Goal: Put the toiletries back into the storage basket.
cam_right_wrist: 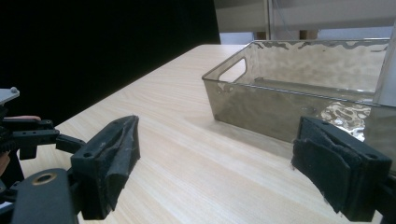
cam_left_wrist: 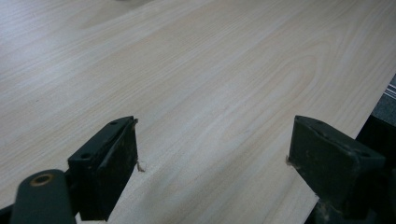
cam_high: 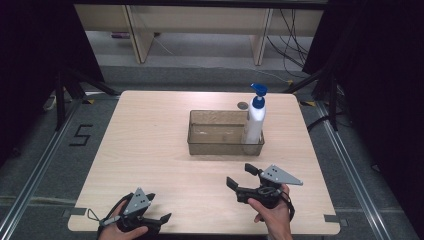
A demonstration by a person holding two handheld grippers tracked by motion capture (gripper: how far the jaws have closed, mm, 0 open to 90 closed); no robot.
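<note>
A clear smoky plastic bin (cam_high: 220,145) sits at the table's middle right, and a white pump bottle with a blue top (cam_high: 255,120) stands upright in its right end. My right gripper (cam_high: 241,176) hovers in front of the bin, open, with nothing between its jaws; in the right gripper view the bin (cam_right_wrist: 280,93) lies just ahead and the bottle's white side (cam_right_wrist: 387,79) shows at the right edge. My left gripper (cam_high: 159,209) rests near the table's front left edge, open and empty. In the left gripper view, bare wood lies between the fingers (cam_left_wrist: 109,158).
The light wooden table (cam_high: 150,140) has open room to the left of the bin. A small dark round mark (cam_high: 242,105) lies behind the bin. Desk legs and cables stand on the floor beyond the far edge. Black curtains close both sides.
</note>
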